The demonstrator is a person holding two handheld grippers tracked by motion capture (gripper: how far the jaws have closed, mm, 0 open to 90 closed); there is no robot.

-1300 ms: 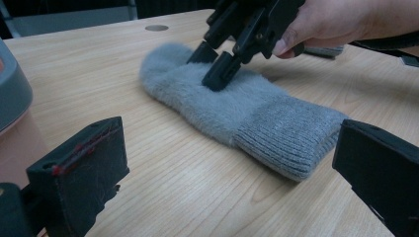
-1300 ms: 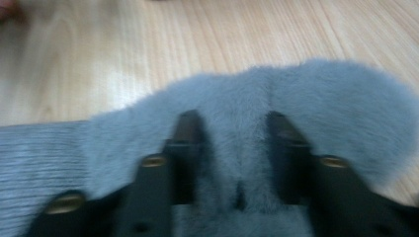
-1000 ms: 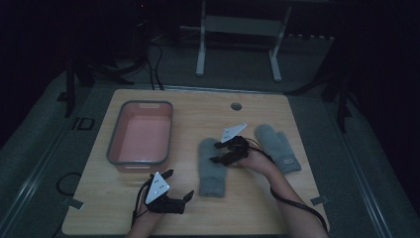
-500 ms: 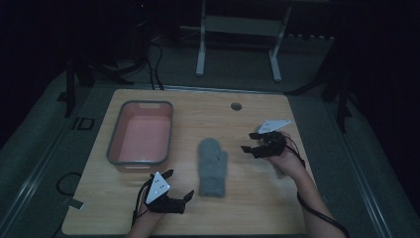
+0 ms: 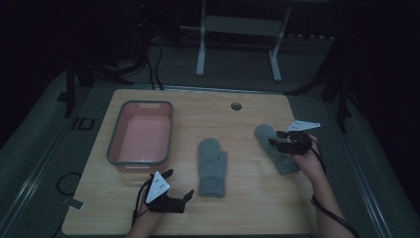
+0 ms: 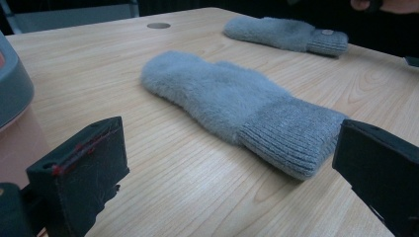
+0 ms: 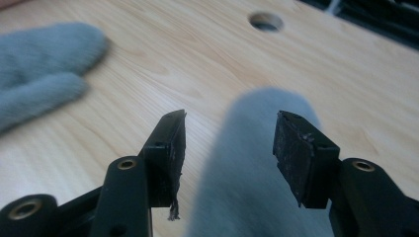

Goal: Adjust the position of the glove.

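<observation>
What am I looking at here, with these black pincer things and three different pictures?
No robot: a person sits at the pale wooden table and holds a hand-held black two-jaw claw in each hand. The high view looks down from above; the left claw shows at bottom left, the right claw at the right. The other two pictures come from small cameras that ride on the claws and look along their jaws.

On the table lie two fluffy grey knitted mittens and a pink tray with a grey rim. The left claw is open and empty, facing the cuff of the middle mitten. The right claw's jaws have just been closing; they stand either side of the right-hand mitten, which lies below them, and do not press on it yet. Nothing is held.
</observation>
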